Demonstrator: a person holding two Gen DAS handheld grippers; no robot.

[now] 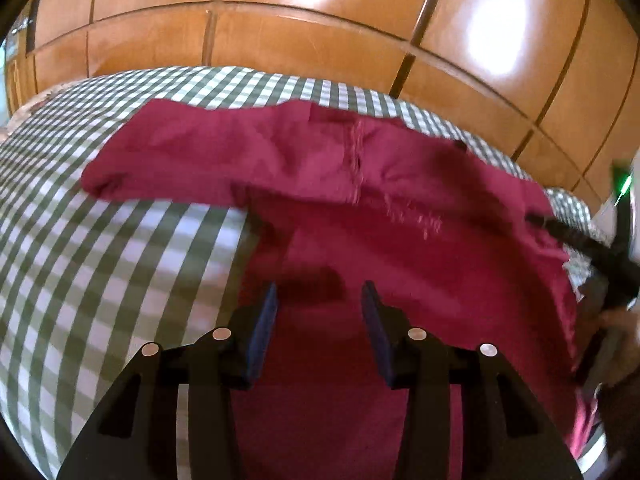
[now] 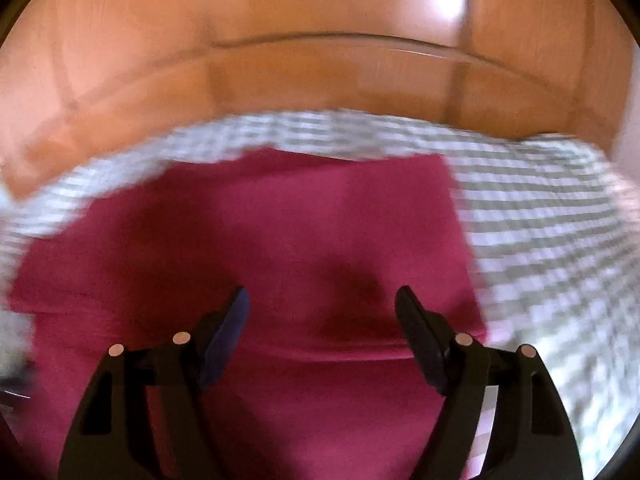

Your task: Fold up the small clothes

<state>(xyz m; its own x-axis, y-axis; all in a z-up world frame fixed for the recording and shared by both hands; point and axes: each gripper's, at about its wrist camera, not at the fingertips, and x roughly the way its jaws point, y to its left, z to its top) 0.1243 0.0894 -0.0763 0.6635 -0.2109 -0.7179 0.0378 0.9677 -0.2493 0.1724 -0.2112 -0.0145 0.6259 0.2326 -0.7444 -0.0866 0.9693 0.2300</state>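
Hovering over the crimson garment (image 1: 340, 200), left gripper (image 1: 320, 292), jaws apart, nothing between them. Likewise the right gripper (image 2: 322, 298): jaws spread wide above the same garment (image 2: 260, 240), gripping nothing, view blurred. Spread beneath both, lying on the green-and-white checked bedsheet (image 1: 80, 248), partly creased, with a stitched seam down its middle. Seen at the left view's right edge, another dark gripper touching the cloth's border. Farther back, glossy wooden wardrobe panels (image 1: 300, 44).

Maroon garment (image 1: 400, 208) is showing matt woven cloth, frayed seam stitching. Checked bedsheet (image 1: 100, 240) is looking like matt cotton. Far wooden panelling (image 1: 312, 40) is reflecting light, glossy lacquer. Gripper fingers (image 1: 262, 332) are looking matt black plastic.
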